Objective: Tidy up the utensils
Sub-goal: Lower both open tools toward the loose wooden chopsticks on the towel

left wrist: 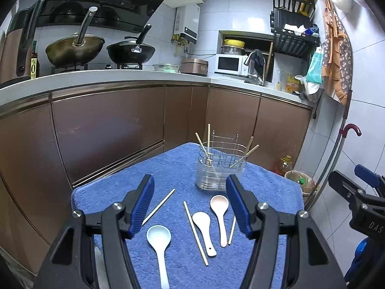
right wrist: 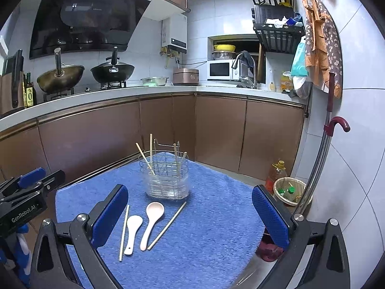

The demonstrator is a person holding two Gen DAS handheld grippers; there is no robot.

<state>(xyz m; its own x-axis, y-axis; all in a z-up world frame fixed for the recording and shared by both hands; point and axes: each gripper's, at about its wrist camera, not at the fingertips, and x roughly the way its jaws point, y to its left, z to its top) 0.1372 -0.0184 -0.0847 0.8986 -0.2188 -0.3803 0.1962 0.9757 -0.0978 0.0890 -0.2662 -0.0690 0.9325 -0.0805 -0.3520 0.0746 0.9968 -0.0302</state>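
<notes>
Nearest, the left gripper (left wrist: 190, 207) hangs above a fuzzy blue towel (left wrist: 168, 168), its ribbed blue pads spread wide with nothing between them. The right gripper (right wrist: 190, 216) beside it gapes wider still, also empty. On the towel lie three smooth plastic spoons: a pale blue spoon (left wrist: 159, 248), a white spoon (left wrist: 204, 231) and a pink spoon (left wrist: 220, 214), with thin wooden chopsticks (left wrist: 195, 232) scattered among them. Further back stands an oval wire holder (left wrist: 220, 168) in a clear plastic tray, with several chopsticks leaning upright inside. Beyond run glossy brown cabinets (left wrist: 108, 130).
</notes>
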